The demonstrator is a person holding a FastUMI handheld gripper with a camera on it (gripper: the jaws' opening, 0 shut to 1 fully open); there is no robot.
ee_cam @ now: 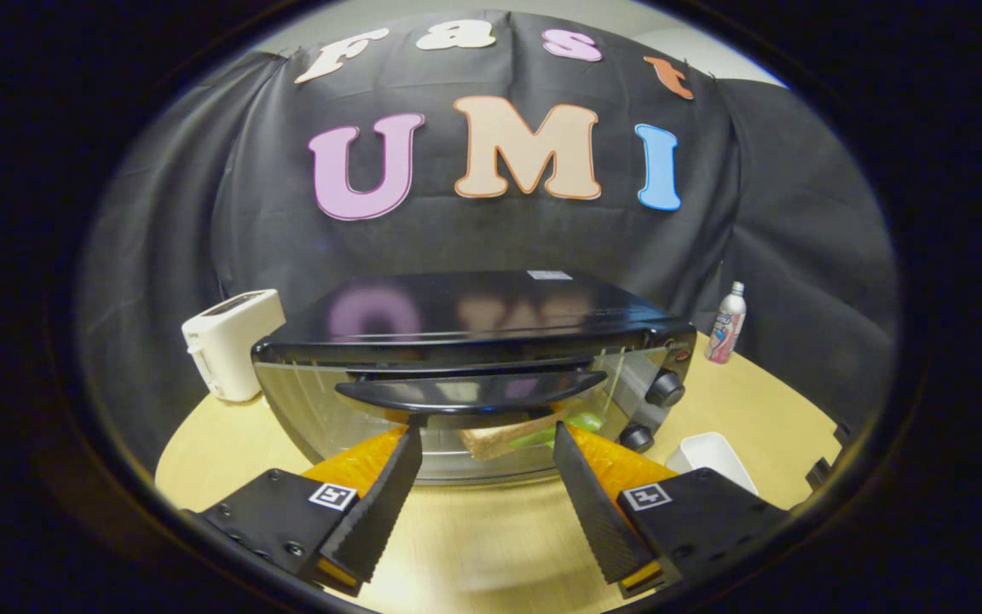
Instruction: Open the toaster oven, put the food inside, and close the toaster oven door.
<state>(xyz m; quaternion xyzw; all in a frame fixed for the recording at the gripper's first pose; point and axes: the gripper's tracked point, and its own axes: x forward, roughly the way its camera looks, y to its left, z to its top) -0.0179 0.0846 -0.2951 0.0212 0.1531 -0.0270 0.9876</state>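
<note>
Spread wide and holding nothing, the tool [484, 435] is facing the toaster oven [474, 375] squarely, its crosswise door handle [470, 392] sitting just above the fingertips.

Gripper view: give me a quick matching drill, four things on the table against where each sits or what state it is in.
Things:
1. toaster oven door
2. white toaster
3. bottle
4. white tray

Places or states:
A. stands upright beyond the oven's knob side, near the cloth wall
B. closed, food visible behind its glass
C. lies on the table beside the oven's knob side, nearer the claw
D. beside the oven on the side away from the knobs

The claw is open, just short of the door.

Pairs: 1-B, 2-D, 3-A, 4-C
</note>
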